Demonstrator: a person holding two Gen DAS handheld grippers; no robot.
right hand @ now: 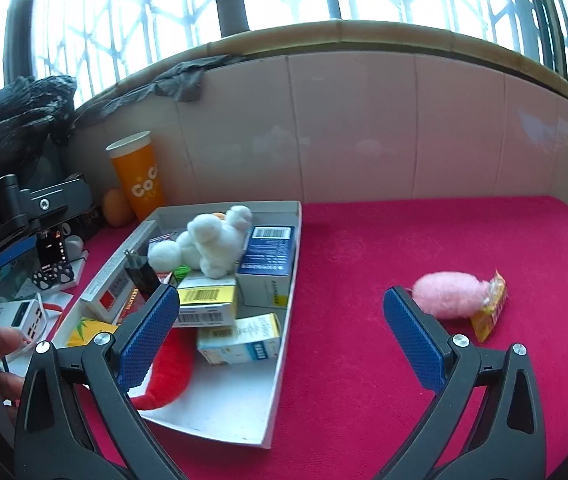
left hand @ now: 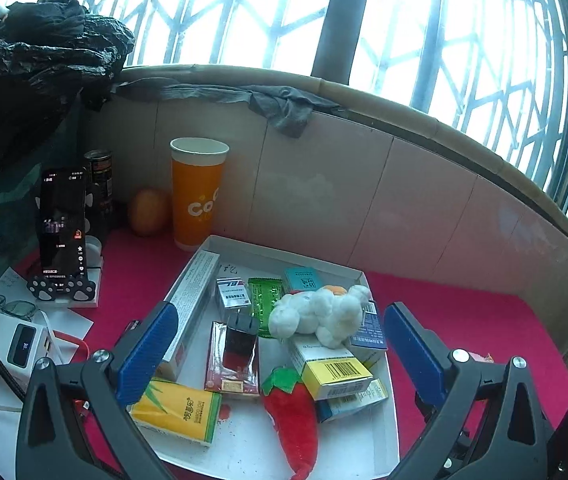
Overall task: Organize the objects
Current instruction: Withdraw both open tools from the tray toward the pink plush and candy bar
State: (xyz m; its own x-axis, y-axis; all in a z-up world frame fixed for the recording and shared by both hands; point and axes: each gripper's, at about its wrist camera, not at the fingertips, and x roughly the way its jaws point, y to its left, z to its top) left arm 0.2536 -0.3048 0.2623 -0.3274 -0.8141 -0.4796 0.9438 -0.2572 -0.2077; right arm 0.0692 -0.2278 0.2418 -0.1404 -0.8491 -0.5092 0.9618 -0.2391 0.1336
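Jaws wide, pink plush toy beyond

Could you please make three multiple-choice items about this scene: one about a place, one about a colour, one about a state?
1. Where does the pink plush toy lie?
A. in the white tray
B. on the red cloth, outside the tray
C. inside the cup

2. What colour is the tall paper cup?
A. orange
B. green
C. black

3. How does the right gripper stand?
A. shut on a box
B. shut on the pink toy
C. open, holding nothing

Answers: 1 B, it lies on the red cloth to the right of the white tray; 2 A, its side is orange; 3 C, its blue fingers stand wide apart.
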